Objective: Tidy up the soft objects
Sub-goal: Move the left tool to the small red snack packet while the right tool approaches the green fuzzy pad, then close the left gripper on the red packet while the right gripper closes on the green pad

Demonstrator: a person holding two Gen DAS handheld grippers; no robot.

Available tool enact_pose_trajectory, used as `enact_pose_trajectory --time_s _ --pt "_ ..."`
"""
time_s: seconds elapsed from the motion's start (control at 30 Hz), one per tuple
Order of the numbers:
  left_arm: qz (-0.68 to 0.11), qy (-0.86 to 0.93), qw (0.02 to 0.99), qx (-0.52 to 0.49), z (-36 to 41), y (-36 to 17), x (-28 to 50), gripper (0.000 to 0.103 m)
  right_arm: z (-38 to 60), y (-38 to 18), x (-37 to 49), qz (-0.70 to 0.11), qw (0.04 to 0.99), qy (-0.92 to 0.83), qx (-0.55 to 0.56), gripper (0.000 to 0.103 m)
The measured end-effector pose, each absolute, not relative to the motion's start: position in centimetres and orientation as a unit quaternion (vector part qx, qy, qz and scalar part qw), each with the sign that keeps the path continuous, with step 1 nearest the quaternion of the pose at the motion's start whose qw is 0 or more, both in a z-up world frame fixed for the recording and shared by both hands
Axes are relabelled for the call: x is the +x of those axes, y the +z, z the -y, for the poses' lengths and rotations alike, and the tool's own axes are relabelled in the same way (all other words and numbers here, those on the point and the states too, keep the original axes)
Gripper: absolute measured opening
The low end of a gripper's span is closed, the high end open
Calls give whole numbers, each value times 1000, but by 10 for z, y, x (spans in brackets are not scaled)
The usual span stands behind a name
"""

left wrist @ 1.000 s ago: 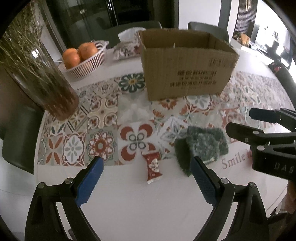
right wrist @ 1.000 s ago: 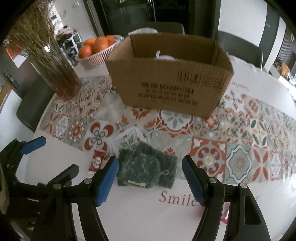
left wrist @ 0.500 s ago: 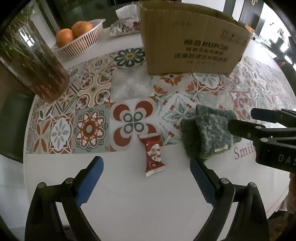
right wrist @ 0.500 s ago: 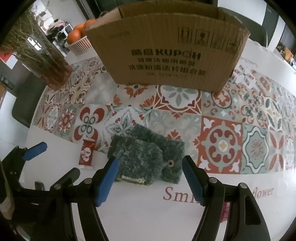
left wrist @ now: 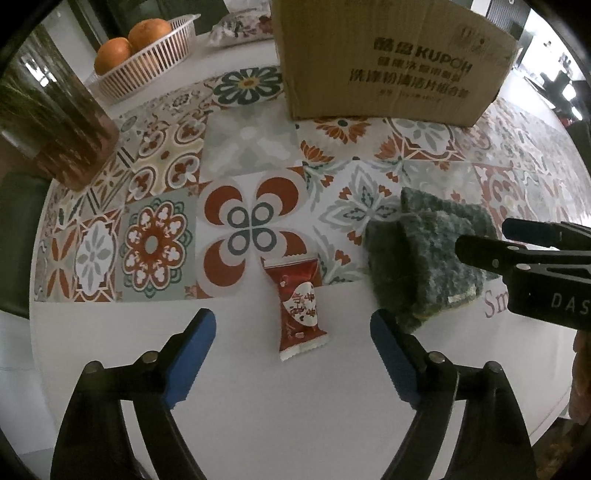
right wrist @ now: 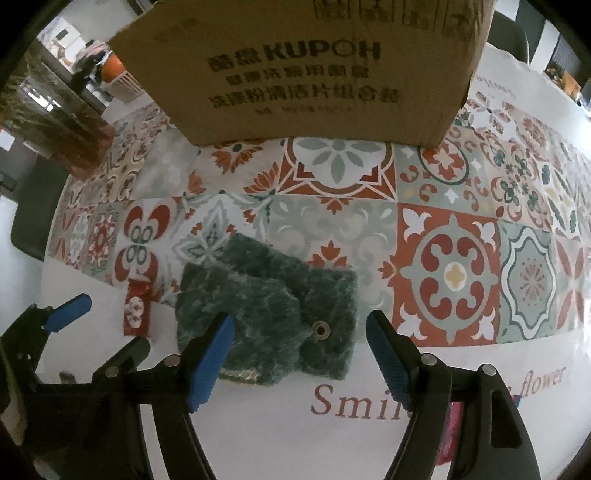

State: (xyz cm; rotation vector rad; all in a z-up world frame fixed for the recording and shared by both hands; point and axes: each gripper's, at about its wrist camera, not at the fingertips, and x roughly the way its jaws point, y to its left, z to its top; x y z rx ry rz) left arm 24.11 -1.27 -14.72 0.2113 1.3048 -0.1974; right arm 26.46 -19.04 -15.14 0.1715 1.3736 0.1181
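Note:
A folded dark green fuzzy cloth (right wrist: 273,314) (left wrist: 424,258) lies on the patterned table mat (right wrist: 443,258). My right gripper (right wrist: 299,325) hangs just above the cloth's near part. Its jaws are opening and the pads do not press on the cloth. A small red snack packet (left wrist: 299,302) (right wrist: 136,310) lies left of the cloth. My left gripper (left wrist: 293,321) points down over the packet, which sits just ahead of the gap between the blue pads. Its jaws are closing and do not touch the packet. Behind both stands an open cardboard box (left wrist: 388,62) (right wrist: 306,74).
A glass vase of dried stems (left wrist: 48,122) stands at the far left. Behind it are a white basket of oranges (left wrist: 147,55) and a floral tissue pack (left wrist: 240,26). A pink thing (right wrist: 450,432) shows under the right finger. The table's white edge runs near the grippers.
Both grippers have come down toward the table, so the cloth, the packet and the box look larger. The left jaws have narrowed. The right pads now sit over the cloth's near edge.

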Motion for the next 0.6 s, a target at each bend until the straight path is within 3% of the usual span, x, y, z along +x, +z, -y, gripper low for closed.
enact_pose_trajectory --time_s 0.33,0.5,0.57,0.6 --pt "-621 -93 774 79 8 -160 249 70 195 -167 270 -644 757 52 98 75" --pt "-631 -83 768 68 5 -165 254 58 190 -170 270 -637 764 47 87 75" --pt "-633 -81 767 65 4 -167 254 53 189 -170 269 -631 769 49 83 72" --pt "-633 -82 767 64 4 -168 254 51 189 -169 268 -629 772 51 82 66"
